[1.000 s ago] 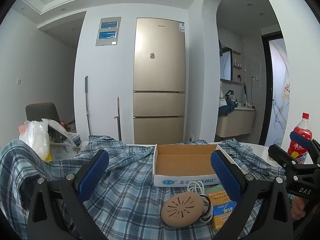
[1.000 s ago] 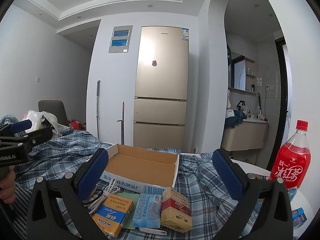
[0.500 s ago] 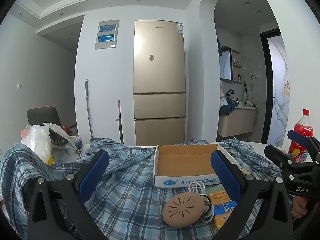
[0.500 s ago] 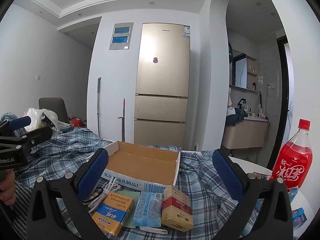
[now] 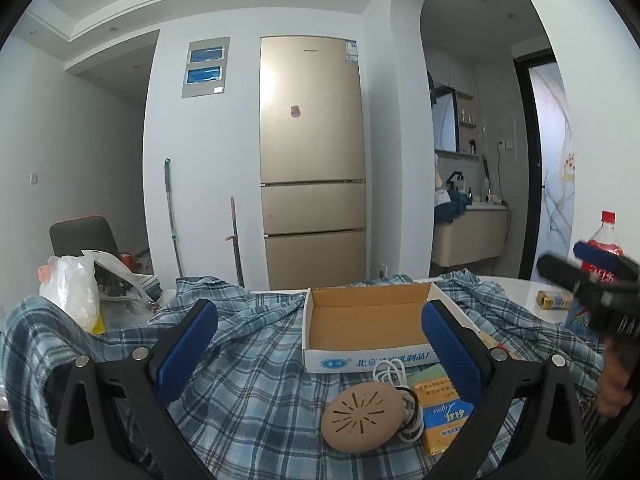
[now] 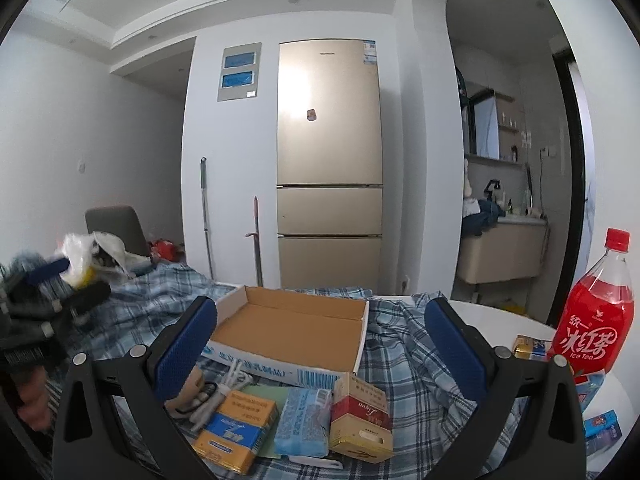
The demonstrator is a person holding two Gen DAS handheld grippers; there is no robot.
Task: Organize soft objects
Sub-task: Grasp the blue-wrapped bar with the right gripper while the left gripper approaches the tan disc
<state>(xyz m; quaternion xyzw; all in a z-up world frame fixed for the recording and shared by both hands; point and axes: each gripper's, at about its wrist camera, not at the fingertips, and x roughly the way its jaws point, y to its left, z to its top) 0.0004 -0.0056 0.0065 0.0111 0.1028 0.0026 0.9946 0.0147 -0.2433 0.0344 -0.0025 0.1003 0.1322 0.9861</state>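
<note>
A blue plaid shirt (image 5: 248,380) lies spread over the table, also in the right wrist view (image 6: 404,344). An empty open cardboard box (image 5: 368,328) sits on it, also in the right wrist view (image 6: 296,328). In front of it lie a tan round pad (image 5: 362,416), a white cable (image 5: 392,372), a yellow-blue pack (image 6: 236,428), a blue tissue pack (image 6: 302,420) and a red-tan pack (image 6: 360,420). My left gripper (image 5: 320,356) is open and empty above the shirt. My right gripper (image 6: 320,356) is open and empty above the packs.
A red ice tea bottle (image 6: 596,320) stands at the table's right edge with small packs (image 6: 528,346) beside it. A plastic bag (image 5: 76,292) sits at the far left. A gold fridge (image 5: 312,160) and a chair (image 5: 82,236) stand behind.
Both grippers have tilted or moved slightly; the view has risen a little. The other gripper looks blurred in each view. Jaws stay open.
</note>
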